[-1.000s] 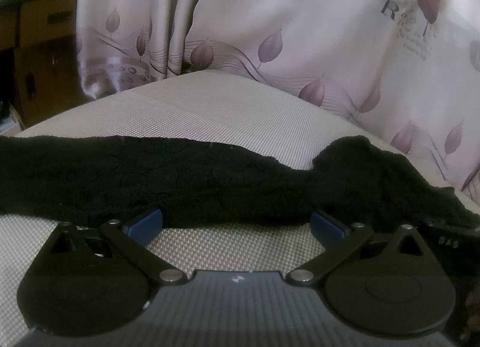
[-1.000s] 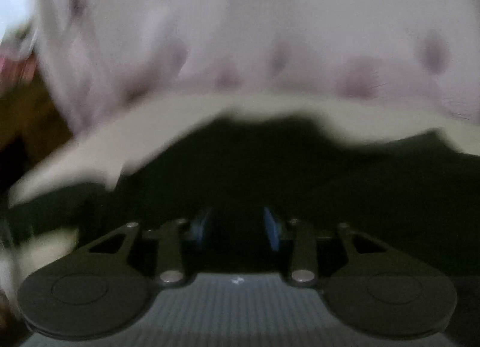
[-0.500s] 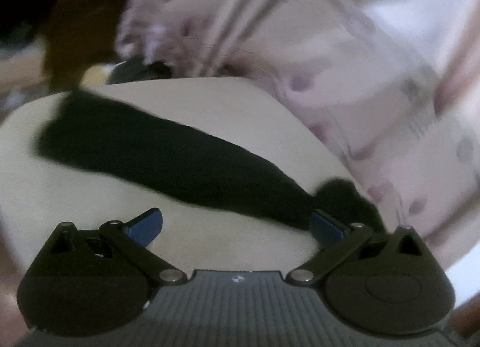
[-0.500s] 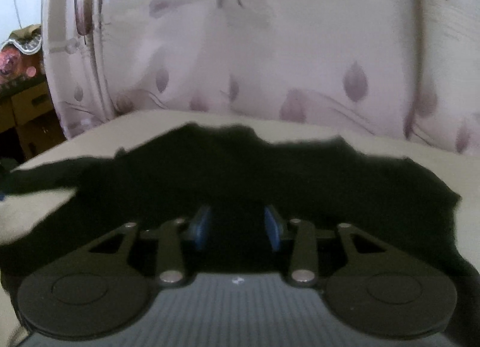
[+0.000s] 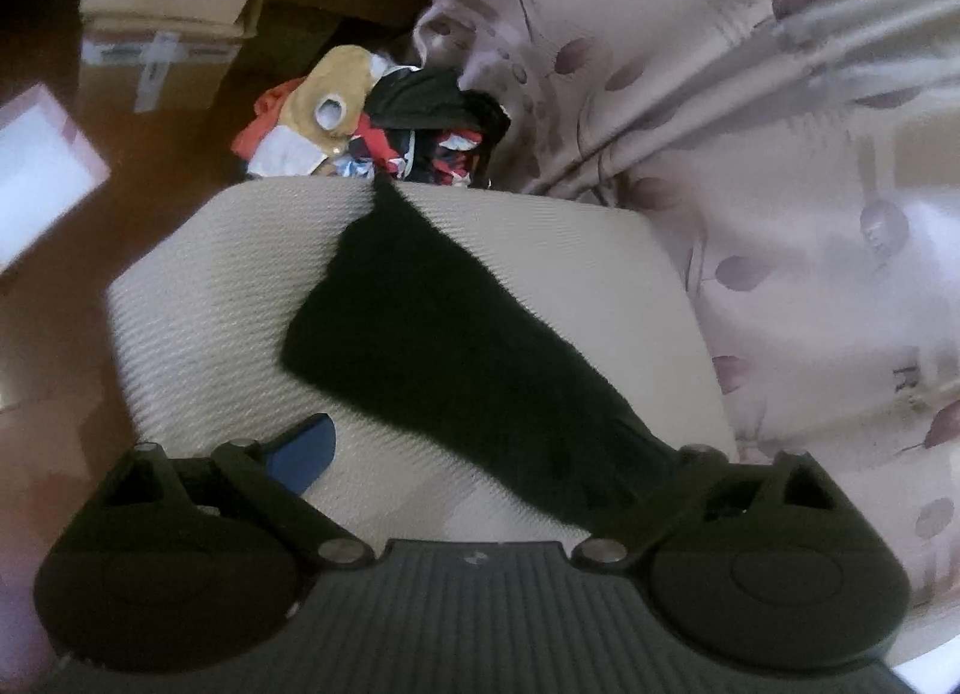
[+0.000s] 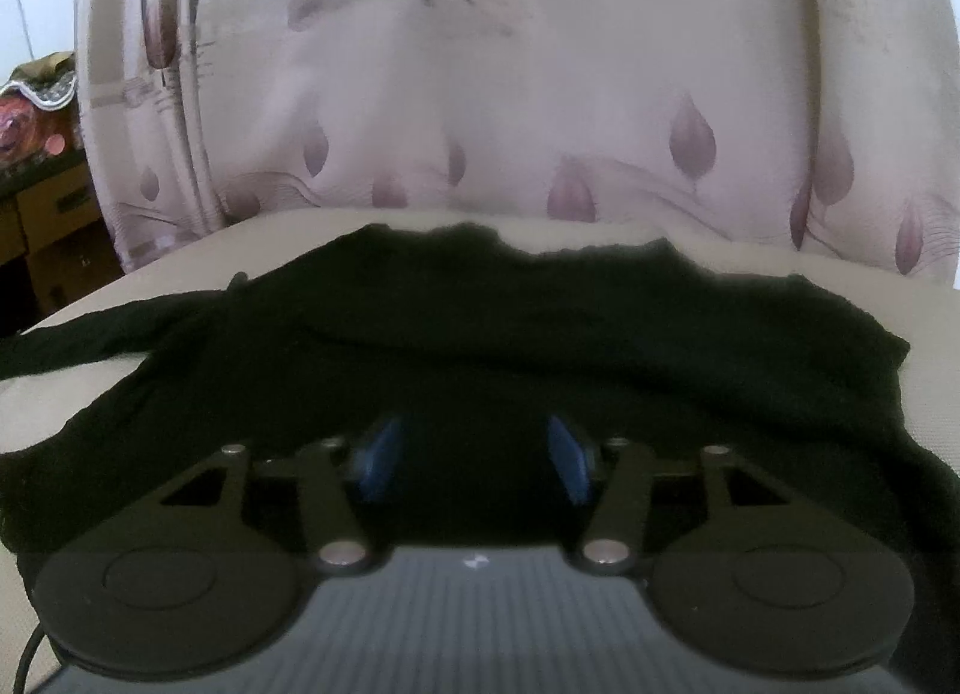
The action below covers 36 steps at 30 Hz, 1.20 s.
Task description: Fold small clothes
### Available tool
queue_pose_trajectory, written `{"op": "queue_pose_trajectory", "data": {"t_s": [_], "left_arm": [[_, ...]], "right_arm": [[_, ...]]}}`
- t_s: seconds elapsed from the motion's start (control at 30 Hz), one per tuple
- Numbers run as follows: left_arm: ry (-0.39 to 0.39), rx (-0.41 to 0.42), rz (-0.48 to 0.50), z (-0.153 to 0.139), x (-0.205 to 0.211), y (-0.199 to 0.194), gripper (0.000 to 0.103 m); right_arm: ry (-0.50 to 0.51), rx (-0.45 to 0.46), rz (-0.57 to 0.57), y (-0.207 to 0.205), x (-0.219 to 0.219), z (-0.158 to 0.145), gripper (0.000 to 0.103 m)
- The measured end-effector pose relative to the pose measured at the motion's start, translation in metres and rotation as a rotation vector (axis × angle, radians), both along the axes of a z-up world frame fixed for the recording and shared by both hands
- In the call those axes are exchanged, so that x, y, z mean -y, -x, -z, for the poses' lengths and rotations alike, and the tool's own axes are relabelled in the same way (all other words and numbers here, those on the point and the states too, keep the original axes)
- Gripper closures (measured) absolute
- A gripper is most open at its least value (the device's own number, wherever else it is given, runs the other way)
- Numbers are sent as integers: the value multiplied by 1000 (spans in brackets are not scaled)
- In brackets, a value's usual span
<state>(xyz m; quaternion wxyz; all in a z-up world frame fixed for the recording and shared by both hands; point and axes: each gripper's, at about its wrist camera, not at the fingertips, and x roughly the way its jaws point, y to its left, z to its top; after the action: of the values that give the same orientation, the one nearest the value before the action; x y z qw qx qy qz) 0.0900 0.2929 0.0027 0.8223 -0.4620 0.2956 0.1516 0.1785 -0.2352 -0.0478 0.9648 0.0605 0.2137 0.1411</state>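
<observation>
Left tool (image 5: 480, 454) spread wide, empty, above black garment (image 5: 456, 358) on the cream cushion (image 5: 198, 304). Right tool (image 6: 471, 457) partly parted over the garment (image 6: 480, 334); whether it pinches cloth cannot be told.

Left wrist looks steeply down, right wrist low and seemingly level; both share the black garment (image 5: 456, 358) (image 6: 480, 334).

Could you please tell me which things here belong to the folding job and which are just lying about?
Job:
black garment
cushion under it
left hand-held gripper
right hand-held gripper

Lying about:
clothes pile
cardboard boxes
leaf-print curtain
</observation>
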Motion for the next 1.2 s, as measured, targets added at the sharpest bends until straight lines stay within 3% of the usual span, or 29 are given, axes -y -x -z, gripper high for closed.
{"op": "queue_pose_trajectory", "data": {"t_s": [0.03, 0.1, 0.13, 0.17, 0.2, 0.23, 0.3, 0.47, 0.6, 0.73, 0.9, 1.03, 1.2], "left_arm": [[-18, 0, -2, -1, 0, -3, 14], [-58, -12, -21, 1, -2, -5, 34], [-72, -23, -21, 3, -4, -10, 62], [-67, -37, -8, 9, -7, -15, 97], [-44, -50, 4, 16, -11, -21, 94], [-18, 6, -11, 21, -17, -20, 94], [-15, 14, -28, 23, -20, -23, 94], [-190, 86, -8, -27, 10, -39, 96], [-314, 191, 84, -87, 61, -55, 96], [-384, 280, 214, -140, 134, -79, 96], [-407, 358, 387, -168, 244, -116, 96], [-415, 387, 541, -164, 335, -143, 96], [-432, 377, 739, -128, 441, -165, 96]], "right_arm": [[-3, 2, 2, 0, 0, 0, 47], [-16, 2, 10, 1, 2, 0, 44], [-24, -2, 14, 0, 4, 0, 42], [-31, -4, 16, 0, 5, 1, 41], [-38, -5, 18, 0, 6, 1, 41], [-44, -7, 20, -1, 7, 1, 41], [-56, -9, 21, -2, 8, 1, 41], [-124, -15, 43, -2, 20, 0, 40], [-288, -5, 84, 8, 48, -7, 40], [-333, 2, 119, 17, 71, -17, 34], [-413, 6, 135, 27, 101, -20, 33], [-409, 8, 153, 33, 119, -15, 33], [-451, -1, 186, 38, 146, -3, 33]]}}
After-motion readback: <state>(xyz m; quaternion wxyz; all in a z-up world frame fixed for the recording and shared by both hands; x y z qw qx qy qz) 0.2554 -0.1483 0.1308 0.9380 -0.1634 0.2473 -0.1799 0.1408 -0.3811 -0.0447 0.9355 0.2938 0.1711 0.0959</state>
